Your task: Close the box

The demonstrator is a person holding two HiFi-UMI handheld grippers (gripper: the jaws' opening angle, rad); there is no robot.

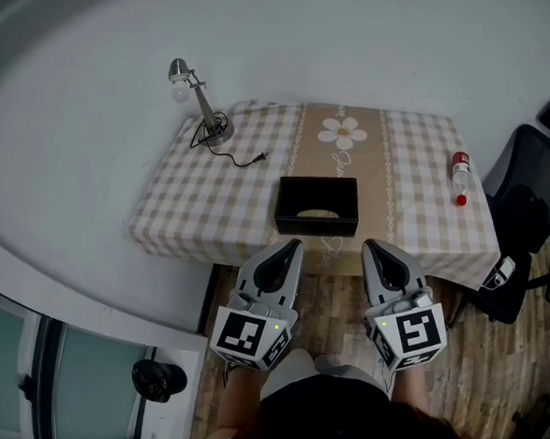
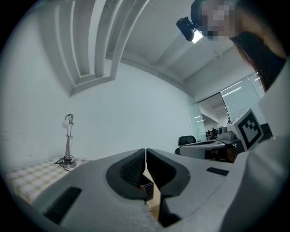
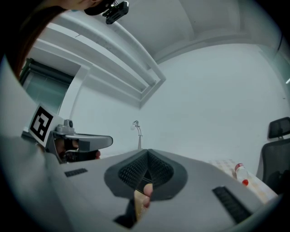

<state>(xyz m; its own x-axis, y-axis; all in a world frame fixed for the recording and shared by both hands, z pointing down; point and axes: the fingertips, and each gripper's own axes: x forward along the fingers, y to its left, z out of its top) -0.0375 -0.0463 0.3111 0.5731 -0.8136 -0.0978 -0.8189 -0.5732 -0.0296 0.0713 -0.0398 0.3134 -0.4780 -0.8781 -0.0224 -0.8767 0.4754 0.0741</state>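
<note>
A black open box (image 1: 315, 205) stands near the front edge of the checked table (image 1: 208, 200), with something pale inside it. Both grippers hang in front of the table, short of the box. My left gripper (image 1: 293, 246) points at the box's left front corner, jaws together and empty. My right gripper (image 1: 370, 247) points toward the box's right front, jaws also together and empty. In the left gripper view the shut jaws (image 2: 145, 164) hide all but a corner of the box (image 2: 146, 186). In the right gripper view the closed jaws (image 3: 147, 164) cover most of the table.
A desk lamp (image 1: 201, 102) with a loose cord stands at the table's back left. A bottle with a red cap (image 1: 460, 176) lies at the right edge. A black office chair (image 1: 528, 215) stands to the right. A small fan (image 1: 157, 379) sits on the floor at the left.
</note>
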